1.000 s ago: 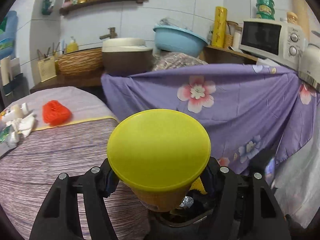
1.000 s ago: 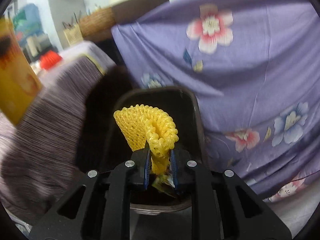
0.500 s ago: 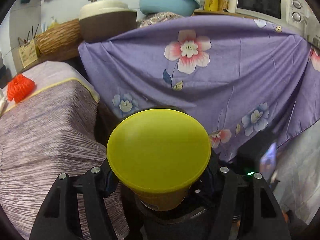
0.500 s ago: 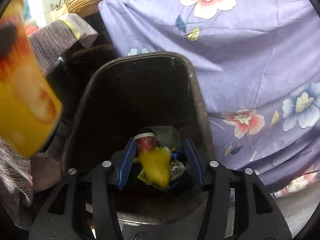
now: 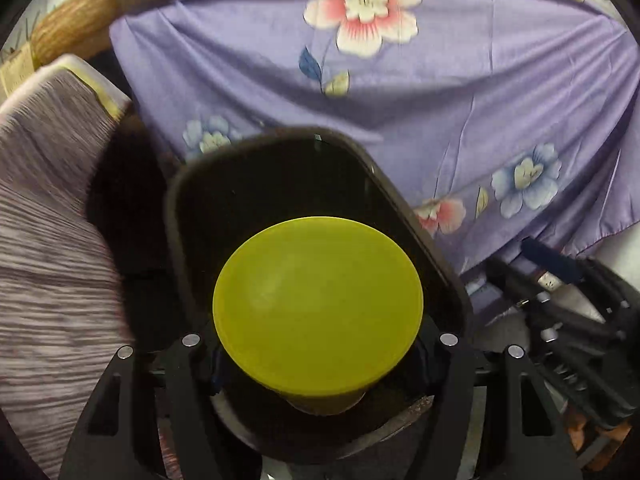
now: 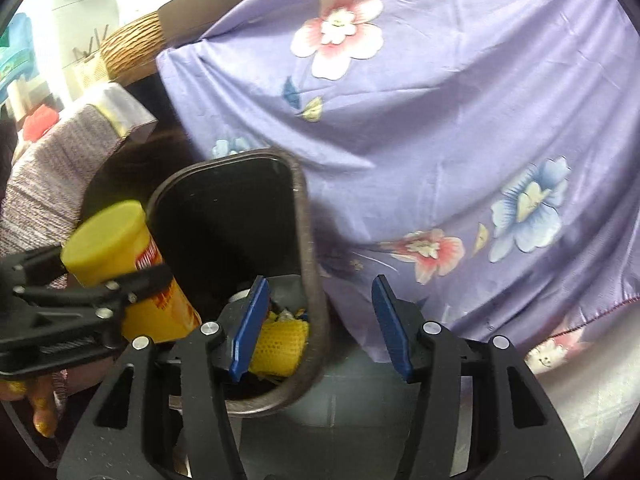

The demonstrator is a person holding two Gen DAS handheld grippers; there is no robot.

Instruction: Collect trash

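Canister count in my left wrist view is one: a yellow-lidded cylindrical canister [image 5: 318, 308] clamped in my left gripper [image 5: 318, 364] above one black plastic bin [image 5: 416, 220]. In my right wrist view, my right gripper [image 6: 320, 328] is spread and holds nothing; one yellow foam net [image 6: 280, 346] lies in the bin [image 6: 308, 240], and the canister's [image 6: 120, 264] red label lettering is unreadable.

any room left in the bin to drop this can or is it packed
The far part of the bin, along its rear rim toward the purple floral cloth, looks dark and open. The near end is crowded: yellow foam net and other scraps. The can in the left gripper is over the opening.
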